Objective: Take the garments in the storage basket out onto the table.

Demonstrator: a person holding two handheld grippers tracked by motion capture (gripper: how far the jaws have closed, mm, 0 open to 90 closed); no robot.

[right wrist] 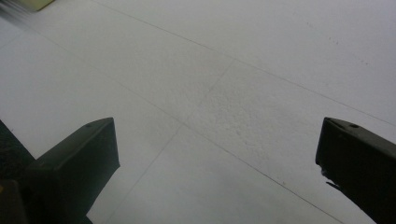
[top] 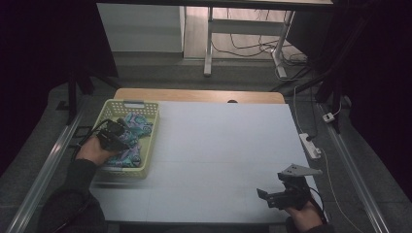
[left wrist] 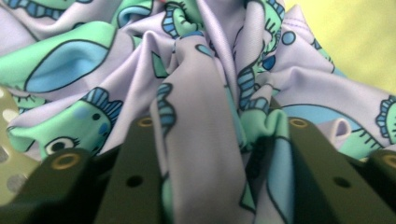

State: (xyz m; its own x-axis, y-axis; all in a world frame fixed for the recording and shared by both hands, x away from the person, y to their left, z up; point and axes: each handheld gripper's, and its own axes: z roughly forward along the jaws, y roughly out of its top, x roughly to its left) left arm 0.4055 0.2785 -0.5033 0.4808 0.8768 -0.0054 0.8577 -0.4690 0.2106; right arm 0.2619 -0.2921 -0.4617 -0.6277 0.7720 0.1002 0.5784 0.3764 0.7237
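Left hand-held gripper (top: 112, 133): reached down into the basket, its jaws pinched on a ridge of the cloth; in the left gripper view the fold stood up between the two jaws (left wrist: 205, 186).
Right hand-held gripper (top: 277, 194): hovered over the near right corner of the bench, jaws spread wide with nothing between them; the right gripper view showed bare white surface in the gap (right wrist: 217, 154).
Cloth (top: 132, 138): lilac fabric printed with green and blue figures, bunched in the basket, its heap running lengthwise from near end to far end; no clear way it pointed.
Basket (top: 150, 141): pale yellow, perforated walls, at the bench's left edge, long axis running away from the person.
Bench (top: 218, 145): white top, wide and open from the basket's right wall to the right edge.
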